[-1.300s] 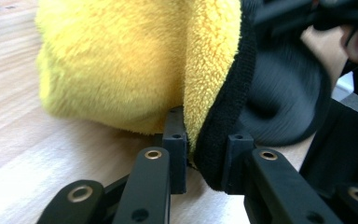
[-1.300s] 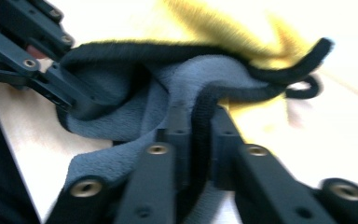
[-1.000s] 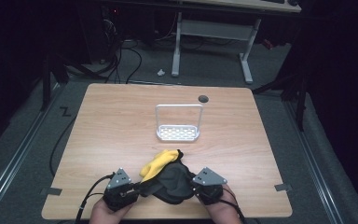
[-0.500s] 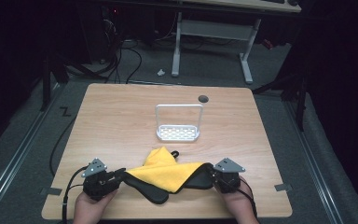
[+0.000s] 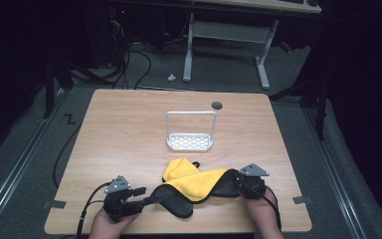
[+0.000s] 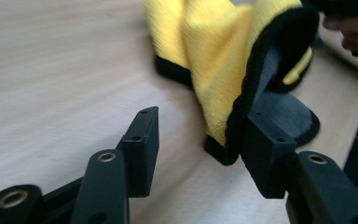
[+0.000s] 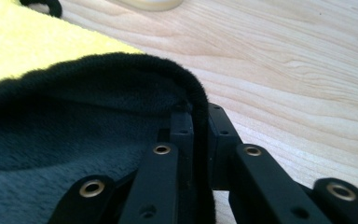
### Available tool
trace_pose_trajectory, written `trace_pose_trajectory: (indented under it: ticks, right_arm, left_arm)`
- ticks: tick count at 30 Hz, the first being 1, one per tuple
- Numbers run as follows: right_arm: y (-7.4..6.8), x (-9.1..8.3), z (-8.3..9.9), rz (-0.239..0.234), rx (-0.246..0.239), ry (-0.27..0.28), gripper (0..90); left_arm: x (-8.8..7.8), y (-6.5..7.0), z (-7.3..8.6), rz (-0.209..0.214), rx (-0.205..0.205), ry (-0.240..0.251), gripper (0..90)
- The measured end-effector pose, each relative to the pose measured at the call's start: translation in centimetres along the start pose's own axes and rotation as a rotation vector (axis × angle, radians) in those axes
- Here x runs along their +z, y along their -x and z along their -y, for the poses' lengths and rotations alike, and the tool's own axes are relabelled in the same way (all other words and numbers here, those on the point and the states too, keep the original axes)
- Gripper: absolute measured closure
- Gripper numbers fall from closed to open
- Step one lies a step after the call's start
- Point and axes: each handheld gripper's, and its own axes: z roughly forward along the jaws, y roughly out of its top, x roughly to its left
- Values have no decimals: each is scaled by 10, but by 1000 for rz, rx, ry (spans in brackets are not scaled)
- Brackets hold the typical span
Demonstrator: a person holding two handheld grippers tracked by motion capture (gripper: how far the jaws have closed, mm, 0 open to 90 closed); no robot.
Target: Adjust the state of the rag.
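**Cloth stretched between two grippers at the near table edge**

At the bottom of the high view, the left gripper [image 5: 138, 191] sits low and left of centre with its jaws apart; in the left gripper view the cloth's [image 5: 194, 186] black-bound edge lies against the inner face of one jaw while the other jaw stands clear over bare wood, so nothing is clamped there. The right gripper [image 5: 238, 186], lower right, has its jaws together on the cloth's dark hem, as the right gripper view shows close up. That one-sided hold likely explains why the yellow-and-black cloth lies drawn out in a band between the two hands. Its yellow face bunches toward the centre of the frame. Farther up, near mid-frame, a small white rack [image 5: 190, 131] stands apart from the cloth on the table [image 5: 129, 124].
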Motion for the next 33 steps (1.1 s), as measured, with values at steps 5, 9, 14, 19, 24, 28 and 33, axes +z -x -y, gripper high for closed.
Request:
trace_pose_trajectory:
  ticks: [5, 9, 14, 19, 24, 28, 33]
  right_arm:
    - [-5, -4, -1, -31, -1, 20, 626]
    - [-13, -22, -7, -49, 18, 100, 493]
    - [-27, -47, -18, -50, -13, 181, 434]
    - [-39, -57, -26, -72, -36, 226, 409]
    - [-49, -62, -33, -94, -61, 256, 405]
    - [-51, -64, -36, -125, -55, 275, 407]
    - [-86, -57, -40, -264, -97, 267, 385]
  left_arm:
    - [17, 18, 5, 6, 70, -69, 640]
    - [16, 18, 2, 7, 50, -25, 831]
    - [8, 19, -3, -23, 44, 51, 856]
    - [-4, 18, -6, -32, 8, 154, 856]
    - [-30, 22, -19, -36, 5, 285, 857]
    - [-38, 19, -31, -33, 8, 296, 856]
    - [-16, 22, -32, -9, 17, 229, 852]
